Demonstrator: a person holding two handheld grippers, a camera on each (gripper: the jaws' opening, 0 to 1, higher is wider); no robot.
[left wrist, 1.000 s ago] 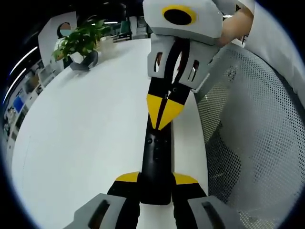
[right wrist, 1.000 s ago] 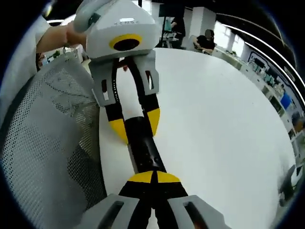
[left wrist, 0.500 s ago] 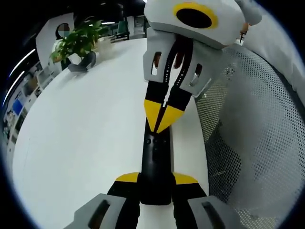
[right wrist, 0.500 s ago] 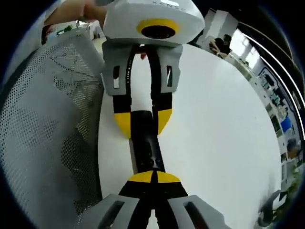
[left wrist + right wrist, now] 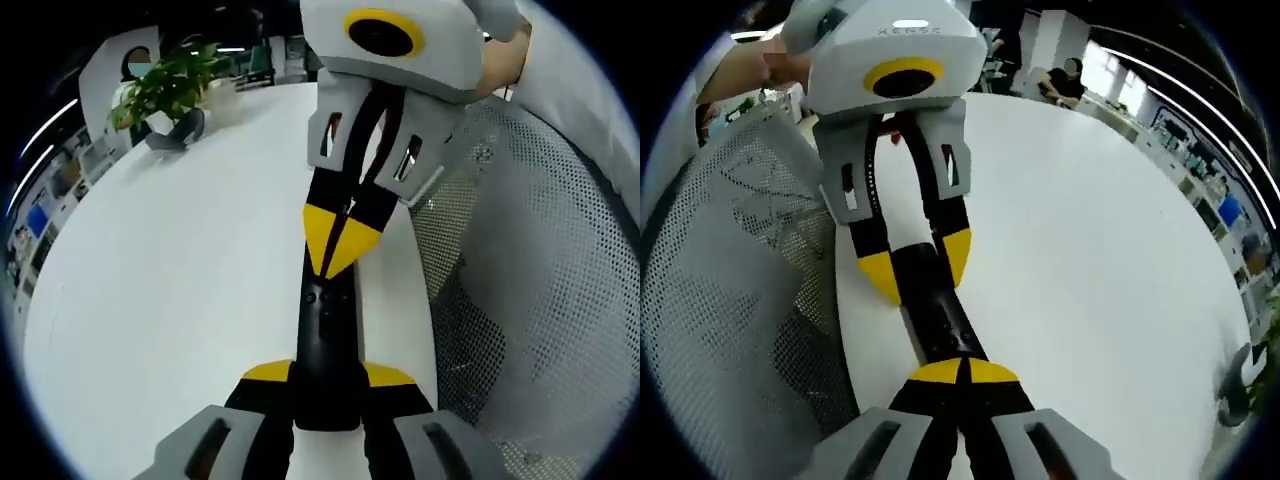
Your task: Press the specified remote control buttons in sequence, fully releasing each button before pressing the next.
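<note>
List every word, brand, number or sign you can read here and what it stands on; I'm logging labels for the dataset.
"XENSE", roughly, small and blurred: on the white housing of the left gripper, in the right gripper view.
Black remote control: button marks too small to read.
Right gripper, shut at the remote's far end: no readable text.
White table: no text.

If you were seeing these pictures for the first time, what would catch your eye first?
Two yellow-tipped grippers meet over a slim black remote control on the white round table: the left gripper clamps its near end, and the shut right gripper points down at its buttons. A grey mesh chair back stands beside the table, and a green potted plant sits at the far edge.
</note>
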